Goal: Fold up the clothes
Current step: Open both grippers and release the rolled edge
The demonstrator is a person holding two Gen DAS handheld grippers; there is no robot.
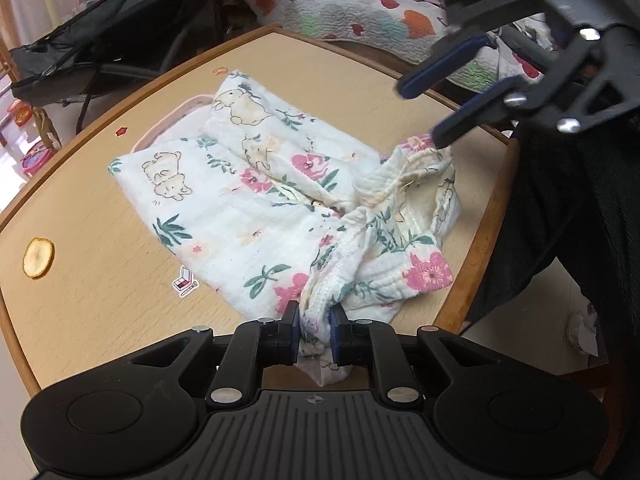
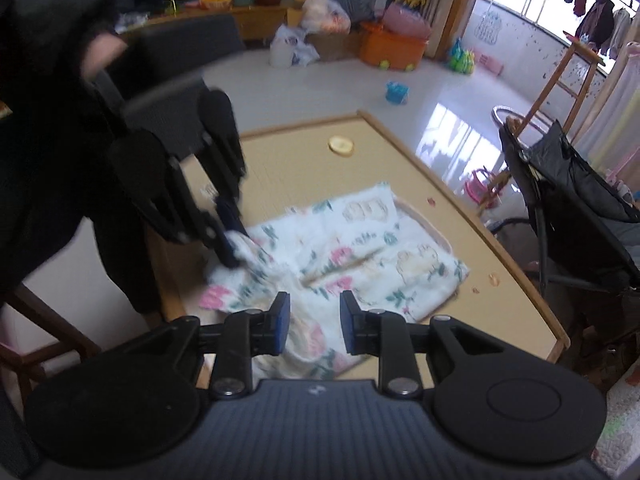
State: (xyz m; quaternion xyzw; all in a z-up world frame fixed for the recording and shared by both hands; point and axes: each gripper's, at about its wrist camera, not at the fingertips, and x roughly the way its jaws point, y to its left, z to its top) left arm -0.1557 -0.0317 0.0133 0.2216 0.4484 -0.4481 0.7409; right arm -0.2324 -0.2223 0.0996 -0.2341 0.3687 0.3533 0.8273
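Note:
A white garment (image 1: 240, 200) printed with bears and pink flowers lies partly folded on the wooden table (image 1: 100, 280). Its waistband end is bunched near the table's right edge. My left gripper (image 1: 316, 328) is shut on a gathered fold of that end, and cloth fills the gap between its blue pads. From the right wrist view, the left gripper (image 2: 230, 240) lifts a corner of the garment (image 2: 360, 248). My right gripper (image 2: 315, 316) hovers above the near end with its jaws apart and nothing between them. In the left wrist view the right gripper (image 1: 418, 114) hangs just over the waistband.
A round yellow slice (image 1: 38, 257) and small stickers (image 1: 184, 281) lie on the table. A patterned quilt (image 1: 340, 4) lies beyond the far edge. A black folding chair (image 2: 568, 200) stands beside the table. A person's dark clothing (image 1: 580, 220) is at the right edge.

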